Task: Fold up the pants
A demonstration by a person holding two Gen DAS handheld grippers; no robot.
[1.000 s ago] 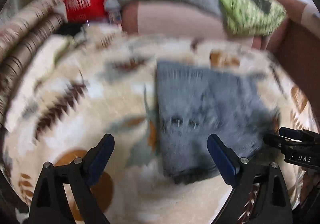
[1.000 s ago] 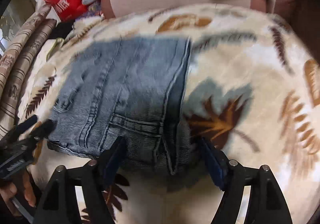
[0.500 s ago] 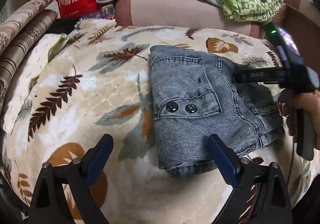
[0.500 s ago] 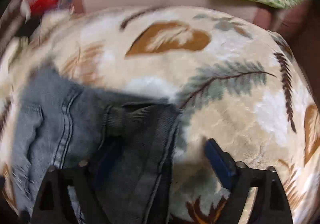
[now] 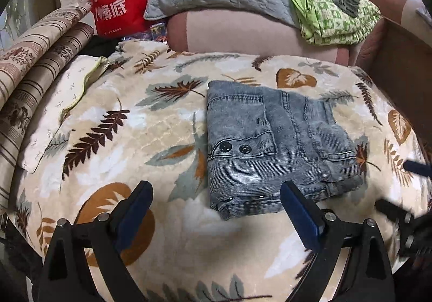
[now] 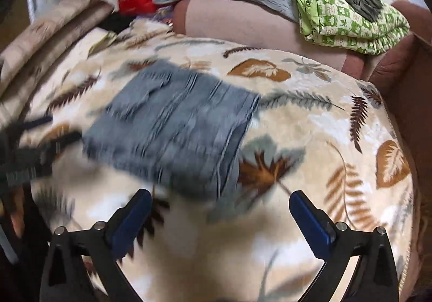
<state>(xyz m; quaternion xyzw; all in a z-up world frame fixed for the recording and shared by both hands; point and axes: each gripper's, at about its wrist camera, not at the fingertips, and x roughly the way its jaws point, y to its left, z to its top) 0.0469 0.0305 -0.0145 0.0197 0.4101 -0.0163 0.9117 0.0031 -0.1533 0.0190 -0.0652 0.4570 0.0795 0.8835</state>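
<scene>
- The red bag (image 5: pixel 122 9) behind the pants (image 5: pixel 272 145) has white writing, too hard to read.
- The right gripper (image 6: pixel 220 218) had just been opening; half a second ago it was on the pants, now it is off, wide and empty.
- The left gripper (image 5: pixel 216 210) is wide open, empty.
- The soft, ribbed grey-blue pants lie folded square on the fuzzy leaf blanket (image 5: pixel 135 140).
</scene>
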